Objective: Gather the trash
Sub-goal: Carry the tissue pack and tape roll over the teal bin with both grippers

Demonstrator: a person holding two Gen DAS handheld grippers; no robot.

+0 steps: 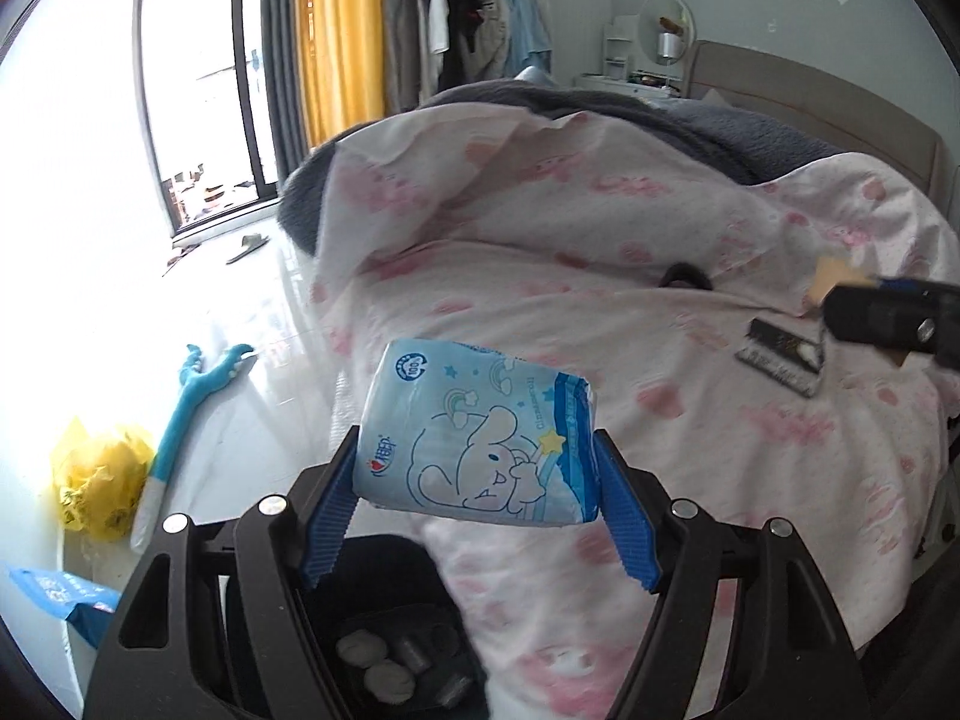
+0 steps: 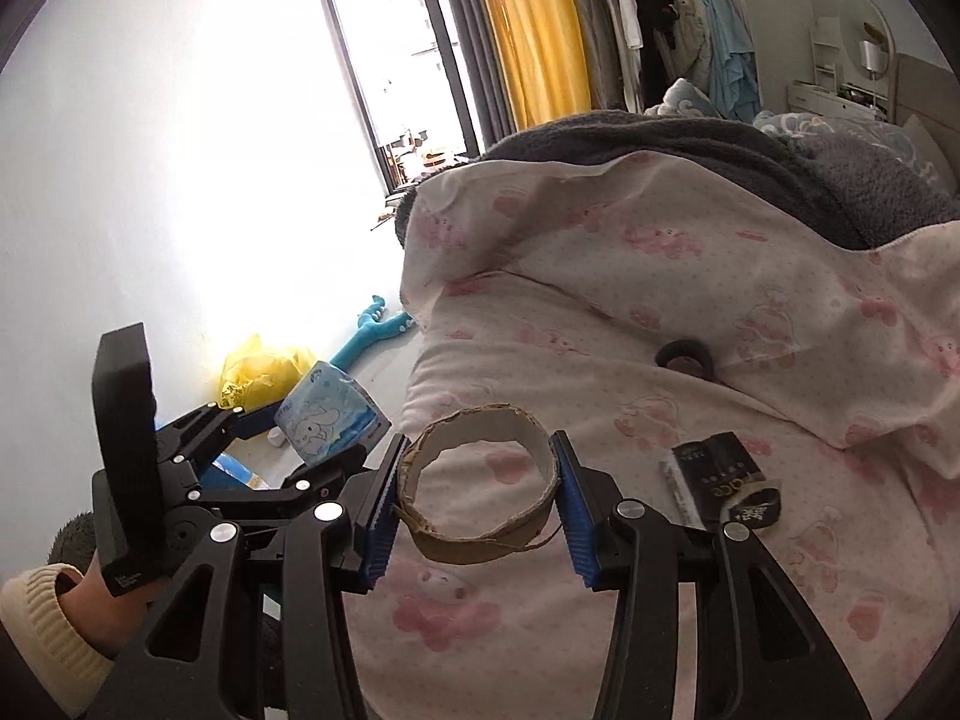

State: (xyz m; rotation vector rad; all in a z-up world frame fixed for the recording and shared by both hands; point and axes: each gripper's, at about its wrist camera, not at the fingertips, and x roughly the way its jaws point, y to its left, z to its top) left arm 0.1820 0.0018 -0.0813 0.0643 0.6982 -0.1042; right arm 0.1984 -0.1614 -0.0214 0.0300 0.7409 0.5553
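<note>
Left gripper (image 1: 480,468): blue pads wide apart, pressed on both sides of blue tissue pack (image 1: 480,432), pack held in air above bed edge.
Right gripper (image 2: 477,489): pads pinching cardboard ring (image 2: 480,531) from opposite sides, ring lifted over pink quilt (image 2: 660,312).
Beyond right fingers: dark wrapper (image 2: 711,474) flat on quilt.
On floor left of bed: yellow bag (image 1: 99,480), blue plush toy (image 1: 186,408).

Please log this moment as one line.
left gripper: holds blue tissue pack | right gripper: holds brown cardboard ring | over pink bedspread
</note>
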